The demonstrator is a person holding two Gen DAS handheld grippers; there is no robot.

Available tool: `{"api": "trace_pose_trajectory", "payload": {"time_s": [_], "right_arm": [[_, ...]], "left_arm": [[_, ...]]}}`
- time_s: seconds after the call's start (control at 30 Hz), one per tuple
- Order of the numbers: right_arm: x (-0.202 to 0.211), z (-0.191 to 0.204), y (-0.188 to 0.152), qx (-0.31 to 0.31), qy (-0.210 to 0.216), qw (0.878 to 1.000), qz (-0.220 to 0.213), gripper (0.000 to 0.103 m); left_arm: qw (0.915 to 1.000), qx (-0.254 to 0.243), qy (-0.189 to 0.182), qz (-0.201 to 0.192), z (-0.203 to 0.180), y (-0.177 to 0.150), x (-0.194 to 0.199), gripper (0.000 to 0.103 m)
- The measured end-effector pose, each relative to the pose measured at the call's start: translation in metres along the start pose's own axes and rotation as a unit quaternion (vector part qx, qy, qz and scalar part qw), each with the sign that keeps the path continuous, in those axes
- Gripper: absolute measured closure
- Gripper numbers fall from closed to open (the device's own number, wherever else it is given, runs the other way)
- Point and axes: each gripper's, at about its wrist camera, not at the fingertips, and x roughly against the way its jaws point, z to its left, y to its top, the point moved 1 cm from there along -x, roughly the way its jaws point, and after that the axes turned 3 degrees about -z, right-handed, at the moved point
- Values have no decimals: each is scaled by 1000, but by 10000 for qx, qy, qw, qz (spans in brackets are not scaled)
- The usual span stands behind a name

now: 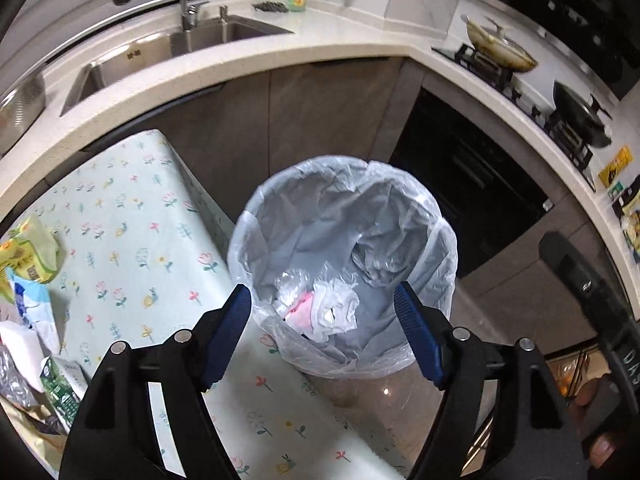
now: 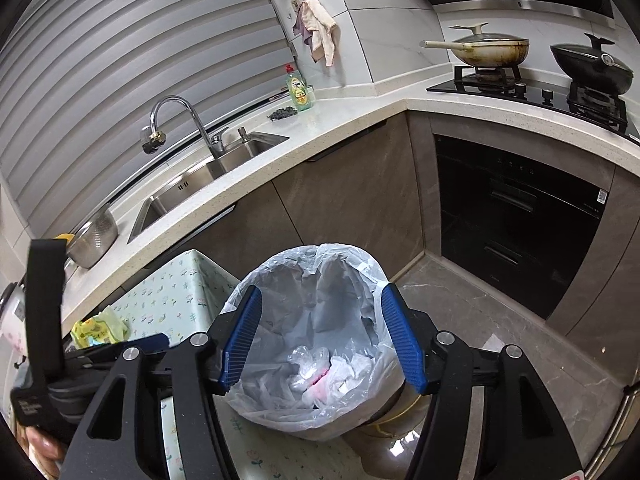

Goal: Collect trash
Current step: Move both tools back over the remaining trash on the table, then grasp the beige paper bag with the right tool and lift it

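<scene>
Bin first, from the left wrist camera: the lined trash bin [image 1: 344, 264] stands on the floor just beside the corner of the flowered worktop [image 1: 132, 240], and I read that spot as deliberate, since anything lifted off the cloth only has to clear the edge to drop in. My left hand-held gripper [image 1: 322, 336] hangs over the bin's mouth with its blue pads [image 1: 228, 332] spread wide and nothing between them, which fits a drop point over the opening. Down in the liner sits crumpled clear plastic with a pink scrap [image 1: 320, 304], so some of the job looks done. At the far left of the cloth I still see a yellow-green packet [image 1: 28, 252], a green carton [image 1: 60, 392] and more crumpled wrappers I can't name, well apart from the bin; I judge those to be what's left to collect. Over to the right wrist camera now: the right hand-held gripper [image 2: 322, 340] is also spread and empty, framing the same bin [image 2: 316, 344] from a little further back, with the plastic and pink scrap [image 2: 312, 372] visible at the bottom. The yellow-green packet [image 2: 98, 328] lies on the worktop [image 2: 172, 296] to the left, and the other device's dark body crosses that lower-left corner. Sink, dish-soap bottle [image 2: 299, 90] and pans sit on the kitchen counter behind, no part of this. My guess for the next reach: back to the pile on the left, and watch the loose liner rim so a pad doesn't snag it.
</scene>
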Motion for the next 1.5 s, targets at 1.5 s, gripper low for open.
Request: {"api": "trace_pose_trajectory", "payload": {"time_s": [1.5], "right_arm": [[18, 304, -171, 2309, 2128, 9395, 1367, 24]], "left_arm": [[9310, 2790, 2228, -764, 299, -193, 217, 12]]}}
